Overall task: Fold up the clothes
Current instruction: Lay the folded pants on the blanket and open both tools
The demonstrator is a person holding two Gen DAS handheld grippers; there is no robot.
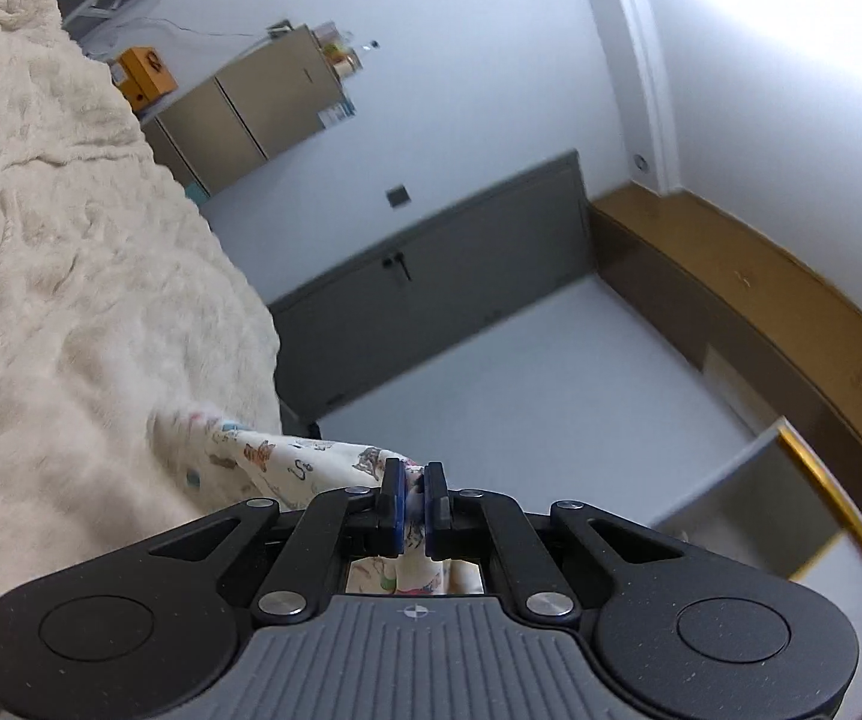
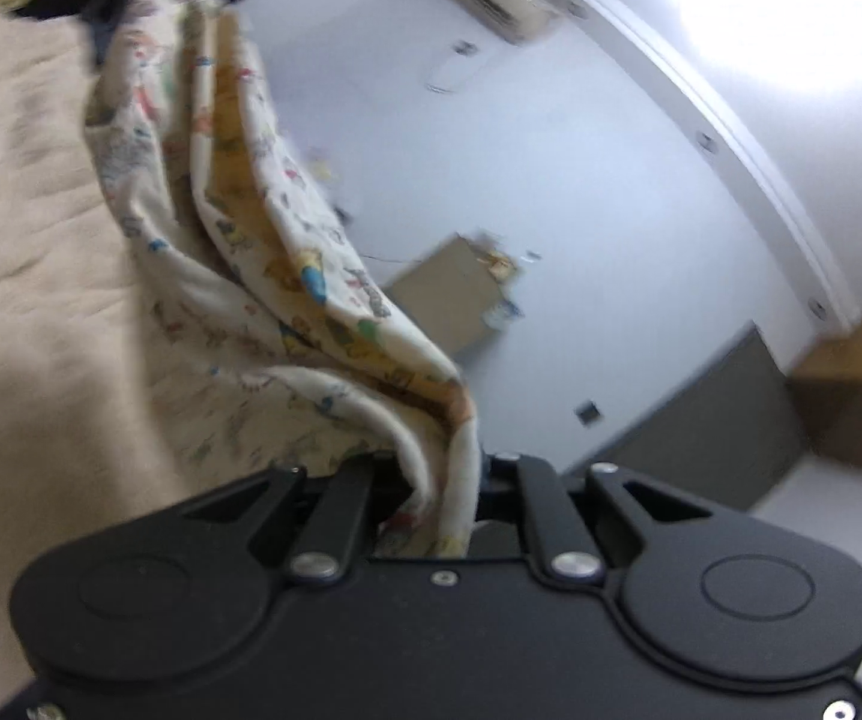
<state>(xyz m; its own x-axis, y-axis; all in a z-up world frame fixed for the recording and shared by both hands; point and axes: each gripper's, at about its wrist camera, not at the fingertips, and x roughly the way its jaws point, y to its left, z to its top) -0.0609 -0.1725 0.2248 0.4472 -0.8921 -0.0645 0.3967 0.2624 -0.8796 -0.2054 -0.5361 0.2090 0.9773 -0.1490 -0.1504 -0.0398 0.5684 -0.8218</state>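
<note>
Both views are bright with cool daylight. A blown-out white glare fills the upper right corner of each, washing out all detail there. The left wrist view is fairly sharp, with slight softness on the far grey door (image 1: 431, 288). The right wrist view is smeared by motion blur, worst on the printed cloth (image 2: 263, 276) and the cream blanket (image 2: 29, 276). Fisheye distortion bends the wall lines into curves toward the edges.

Cream garment (image 2: 287, 276) with multicoloured, seemingly cartoon-animal print; beige fluffy blanket (image 1: 59, 228); grey cabinet (image 1: 437, 282).

left tool (image 1: 412, 501) clamped on cloth, right tool (image 2: 440, 495) likewise pinching
</note>
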